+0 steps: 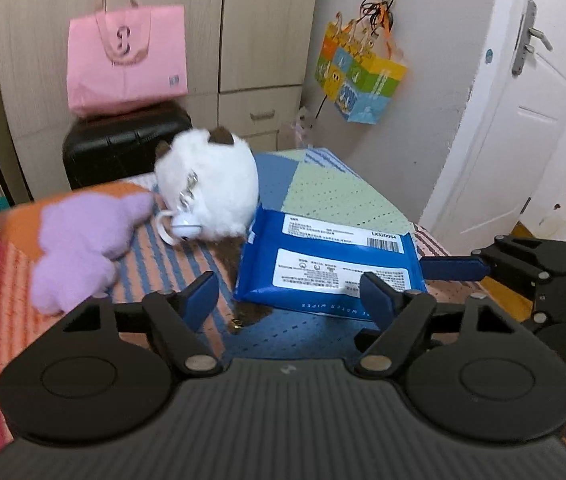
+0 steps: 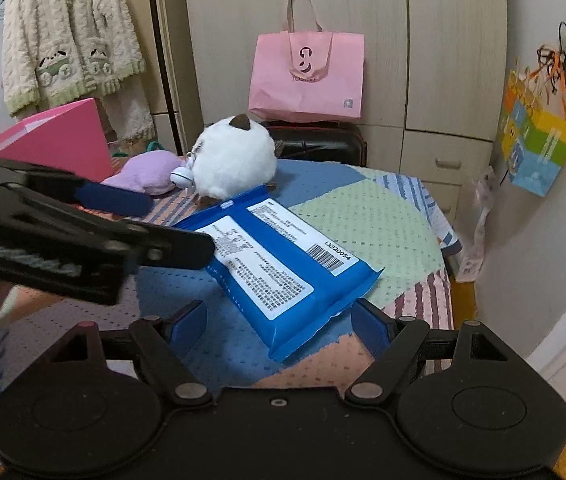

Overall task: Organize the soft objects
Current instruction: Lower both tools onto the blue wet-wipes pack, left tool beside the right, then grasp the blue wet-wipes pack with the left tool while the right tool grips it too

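I have both tools low over the patchwork blanket (image 2: 363,216), and what matters for the next move is how the blue wipes pack (image 2: 283,268) lies against them. In the right wrist view the pack fills the centre of the frame, its long axis running from upper left down to lower right, with its near corner sitting just ahead of the gap of the right tool (image 2: 279,326). That tool's pads stand apart, nothing between them. The pack lies skewed to that gap, so I judge a wrist roll is needed before closing.

In the left wrist view the left tool (image 1: 289,294) is also parted and empty; the pack (image 1: 331,264) lies ahead and slightly right of centre, its near edge just beyond the right pad. The right tool (image 1: 451,268) reaches in from the right edge of the frame, beside the pack's right end.

The white plush ball (image 1: 209,186) and the lilac plush (image 1: 79,248) sit further back, upper left of the pack, the lilac one nearer the left tool's side. I judge the right tool nearer to the pack and the left better placed for the plush toys.
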